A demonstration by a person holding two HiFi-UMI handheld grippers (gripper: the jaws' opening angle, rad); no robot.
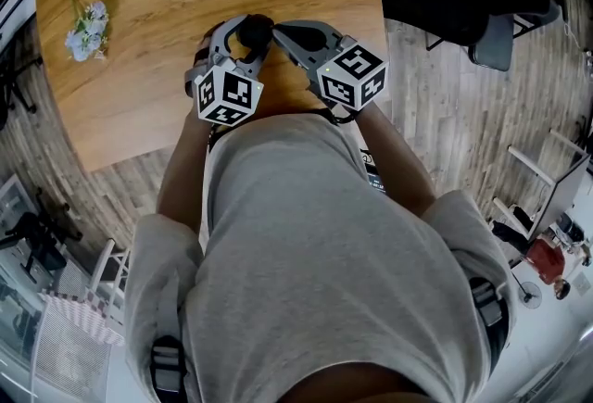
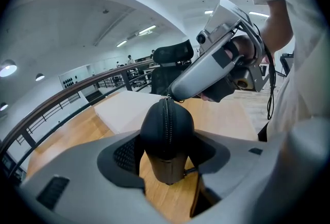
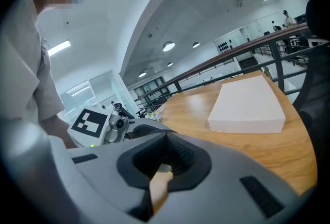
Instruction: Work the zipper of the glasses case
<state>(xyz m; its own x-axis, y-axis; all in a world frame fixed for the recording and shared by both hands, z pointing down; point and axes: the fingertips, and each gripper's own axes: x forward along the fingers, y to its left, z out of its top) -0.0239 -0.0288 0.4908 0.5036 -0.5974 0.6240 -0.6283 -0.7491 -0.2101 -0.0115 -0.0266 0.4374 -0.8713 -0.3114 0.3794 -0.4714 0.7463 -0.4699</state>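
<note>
Left gripper is clamped around the black glasses case; right gripper, jaws pressed together, is set against the zipper at its far end.

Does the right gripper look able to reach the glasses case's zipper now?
Likely yes: the left gripper holds the glasses case, zipper exposed, and the right gripper's shut tips meet its top end.

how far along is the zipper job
Done: the left gripper clamps the case upright. In hand: the right gripper, shut, sits at the top end of the zipper; whether it grips anything there I can't tell. Left: the visible zipper looks closed, so the unzipping remains.
</note>
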